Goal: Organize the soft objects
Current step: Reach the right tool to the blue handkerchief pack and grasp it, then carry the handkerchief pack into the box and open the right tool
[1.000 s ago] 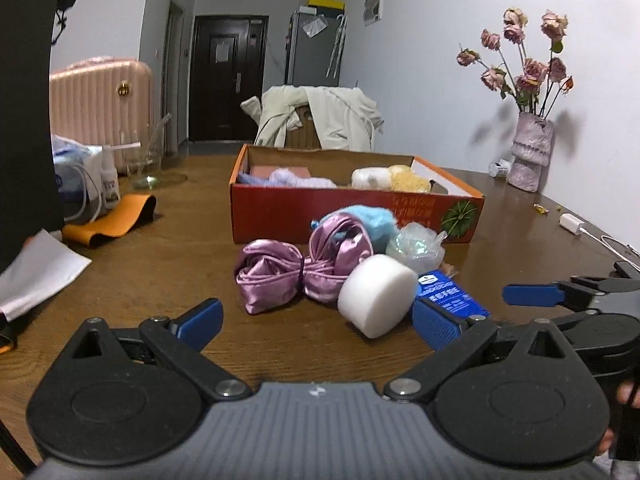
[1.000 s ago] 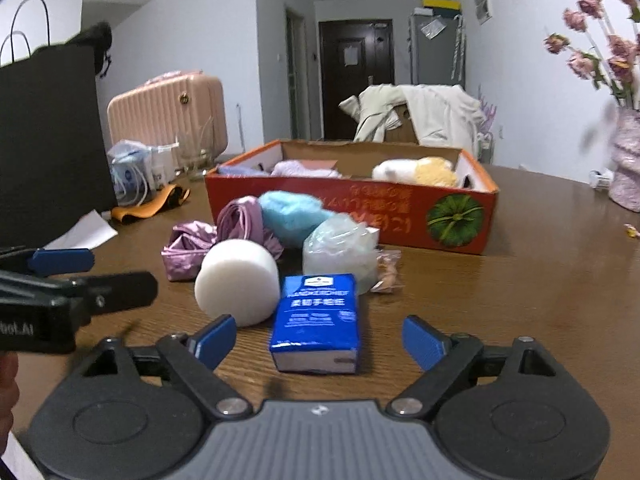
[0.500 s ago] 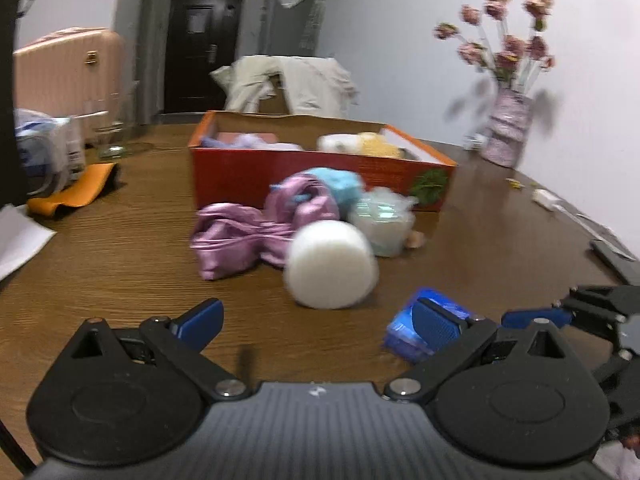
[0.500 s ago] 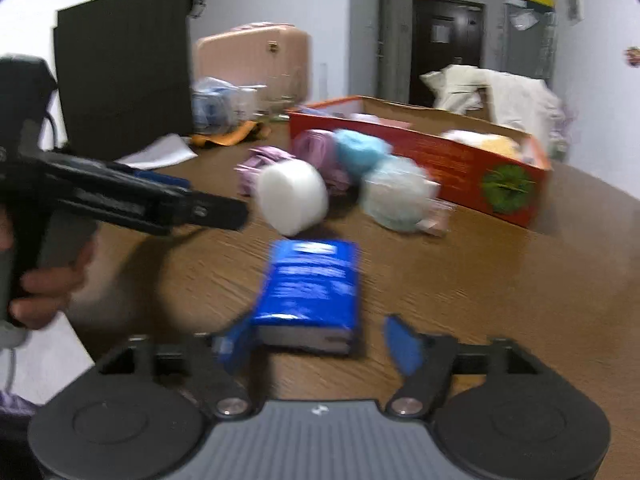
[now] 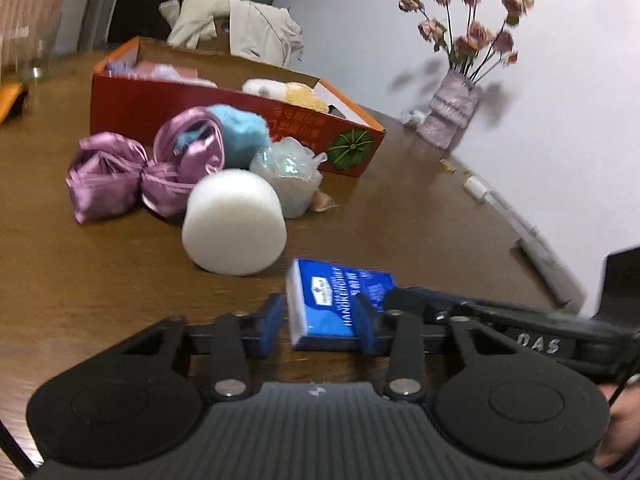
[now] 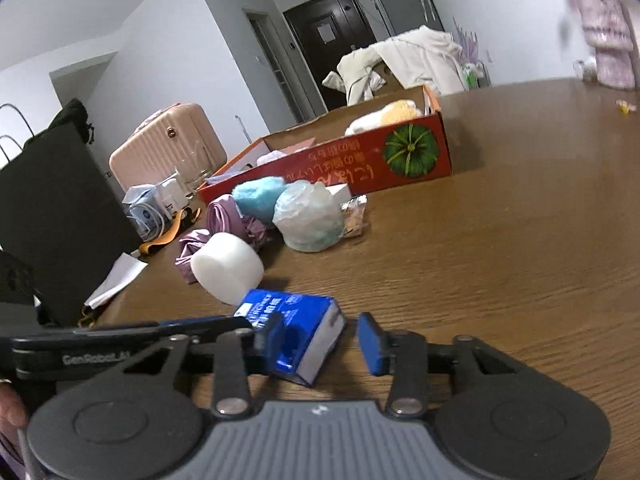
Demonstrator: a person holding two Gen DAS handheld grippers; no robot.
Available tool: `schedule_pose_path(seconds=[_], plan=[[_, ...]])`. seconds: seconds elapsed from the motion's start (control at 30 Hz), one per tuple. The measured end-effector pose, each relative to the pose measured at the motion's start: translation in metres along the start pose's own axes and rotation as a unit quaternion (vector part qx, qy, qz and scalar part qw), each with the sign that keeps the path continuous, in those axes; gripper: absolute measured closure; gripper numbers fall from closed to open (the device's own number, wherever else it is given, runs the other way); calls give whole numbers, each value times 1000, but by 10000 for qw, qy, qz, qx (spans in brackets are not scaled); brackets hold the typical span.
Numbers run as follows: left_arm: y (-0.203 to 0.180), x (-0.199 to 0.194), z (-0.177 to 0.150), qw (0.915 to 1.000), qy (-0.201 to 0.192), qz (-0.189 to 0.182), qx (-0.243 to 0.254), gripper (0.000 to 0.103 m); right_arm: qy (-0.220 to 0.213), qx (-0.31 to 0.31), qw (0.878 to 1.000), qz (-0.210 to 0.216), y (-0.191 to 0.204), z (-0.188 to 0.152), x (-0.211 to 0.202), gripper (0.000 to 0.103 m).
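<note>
Partly done: some soft items already sit in the box (image 5: 224, 114) at upper left; others wait outside (mid-frame). Both grippers, left (image 5: 318, 326) and right (image 6: 322, 340), bracket the tissue pack (image 5: 338, 304), jaws apart, at lower centre.

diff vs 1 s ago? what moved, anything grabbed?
Both grippers closed in on the blue tissue pack and narrowed their jaws from wide open. The left gripper and right gripper now each bracket it; no firm clamp is visible. The pack has tipped and turned from lying flat. The white foam cylinder, purple bow and red box stayed put.
</note>
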State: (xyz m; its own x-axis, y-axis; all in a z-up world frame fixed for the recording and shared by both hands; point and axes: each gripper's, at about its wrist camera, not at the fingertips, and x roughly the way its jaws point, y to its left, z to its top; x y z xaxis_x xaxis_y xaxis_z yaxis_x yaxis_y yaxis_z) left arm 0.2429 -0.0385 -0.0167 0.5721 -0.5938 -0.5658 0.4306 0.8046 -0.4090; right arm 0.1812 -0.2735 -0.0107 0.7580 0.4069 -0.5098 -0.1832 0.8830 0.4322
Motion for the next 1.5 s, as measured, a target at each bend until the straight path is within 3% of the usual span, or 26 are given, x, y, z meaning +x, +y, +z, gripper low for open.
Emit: schedule_pose_path(seconds=[0.2,0.47,0.63,0.77,0.93,1.13,1.33,1.43,1.5], plan=[[4,3,1,9996,-2,-89,-285,72,62,126,9999,64,2,-3,4,72],[-10,-4,16,9995,-185,-187,-179,72,-198,-100,9997,-106,12,18,-9,72],[-10,-7,49,9988,-432,-216,-126,72,-328,-241,9992,0,15,50,-3,72],[-8,2,98,9980,-632,-47,32,72,-460,-509,9975,142,21,101,19,72],[16,38,186,9965,-785,256,141,72,-428,-604,9968,295,17,186,83,72],[75,113,264,9980,-284,446,-355,74,164,-252,9995,121,-6,261,192,72],[125,181,298,9928,301,664,-950,75,703,177,9970,-281,-26,288,279,74],[136,202,299,9898,590,893,-937,77,898,105,9943,-561,-27,286,303,81],[137,202,299,9896,530,1011,-871,78,1057,-8,9921,-678,-24,282,314,85]])
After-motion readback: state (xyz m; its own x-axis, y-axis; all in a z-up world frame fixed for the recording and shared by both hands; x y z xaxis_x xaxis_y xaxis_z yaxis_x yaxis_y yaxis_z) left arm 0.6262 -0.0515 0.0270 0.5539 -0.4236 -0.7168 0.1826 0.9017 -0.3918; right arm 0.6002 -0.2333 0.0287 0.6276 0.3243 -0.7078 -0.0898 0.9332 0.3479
